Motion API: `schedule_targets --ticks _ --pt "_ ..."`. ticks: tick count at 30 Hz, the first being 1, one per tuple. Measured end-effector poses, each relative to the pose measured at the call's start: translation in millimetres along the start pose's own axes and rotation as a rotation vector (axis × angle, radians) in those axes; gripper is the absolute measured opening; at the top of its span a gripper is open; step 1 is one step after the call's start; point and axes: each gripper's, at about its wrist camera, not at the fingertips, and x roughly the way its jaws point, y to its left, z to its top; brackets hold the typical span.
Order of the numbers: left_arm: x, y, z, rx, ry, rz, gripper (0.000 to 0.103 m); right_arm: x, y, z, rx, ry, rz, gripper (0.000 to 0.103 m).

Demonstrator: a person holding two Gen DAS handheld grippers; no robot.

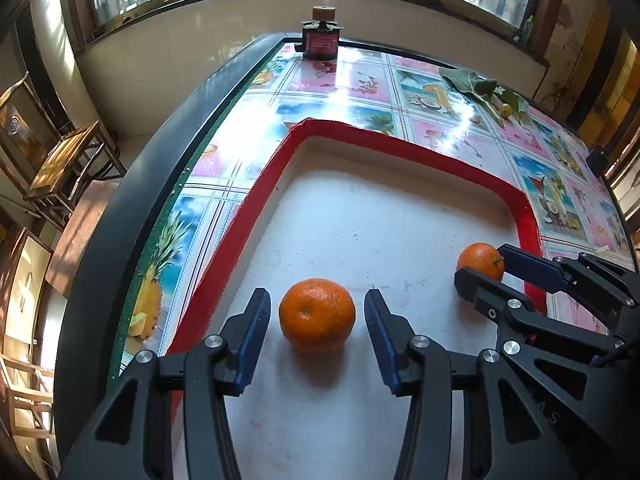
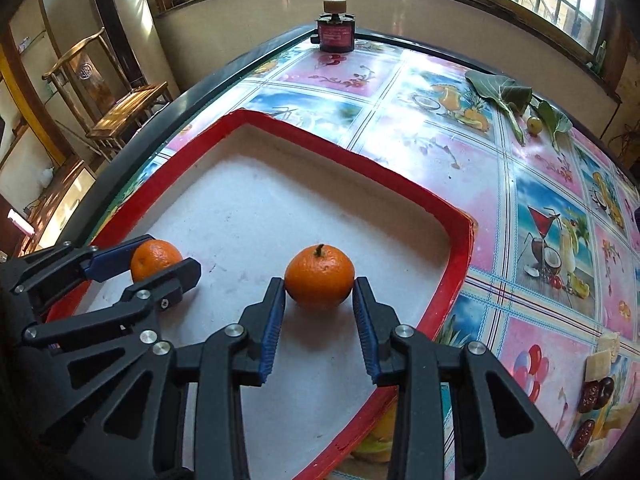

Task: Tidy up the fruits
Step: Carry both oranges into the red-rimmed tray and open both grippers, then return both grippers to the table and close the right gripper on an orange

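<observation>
Two oranges lie in a red-rimmed white tray (image 1: 248,216) (image 2: 460,240). In the left wrist view my left gripper (image 1: 317,300) is open, its jaws standing apart on either side of one orange (image 1: 317,314) with a gap on each side. In the right wrist view my right gripper (image 2: 319,286) straddles the other orange (image 2: 320,276), which rests on the tray floor; its pads (image 2: 276,312) sit at or just off the fruit's sides. Each gripper shows in the other view: the right one (image 1: 480,266) around its orange (image 1: 480,260), the left one (image 2: 158,260) around its orange (image 2: 156,258).
The tray lies on a table (image 2: 440,140) with a fruit-print cloth. A dark jar with a cork lid (image 1: 320,36) (image 2: 335,28) stands at the far edge. Green leaves and a small yellow fruit (image 2: 534,123) lie far right. Dates (image 2: 596,394) lie near right. Wooden chairs (image 1: 64,160) stand left.
</observation>
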Motion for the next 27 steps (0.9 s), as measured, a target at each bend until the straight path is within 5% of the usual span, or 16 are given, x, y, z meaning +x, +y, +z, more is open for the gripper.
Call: schedule_targets --ticks 7,10,16,22,27 --pt "-20.6 11.0 -4.9 -0.048 -0.021 0.002 0.072 -13.6 -6.1 -0.8 0.022 -0.029 -0.013 0.056" --pt "-31.8 11.2 -10.8 -0.049 -0.035 0.012 0.074 -26.3 -8.4 -4.8 0.034 -0.062 -0.017 0.065" --pt "-53.1 1.6 -32.1 -0.060 -0.042 0.018 0.074 -53.2 -19.4 -32.2 0.085 -0.081 0.044 0.066" --pt "-75.5 -55.4 -64.3 0.022 -0.067 -0.030 0.074 -89.4 -36.7 -88.5 0.173 -0.101 0.157 0.066" --pt "-84.0 -125.1 -87.7 0.142 -0.060 -0.111 0.074 -130.5 -79.3 -142.5 0.223 -0.145 0.131 0.066"
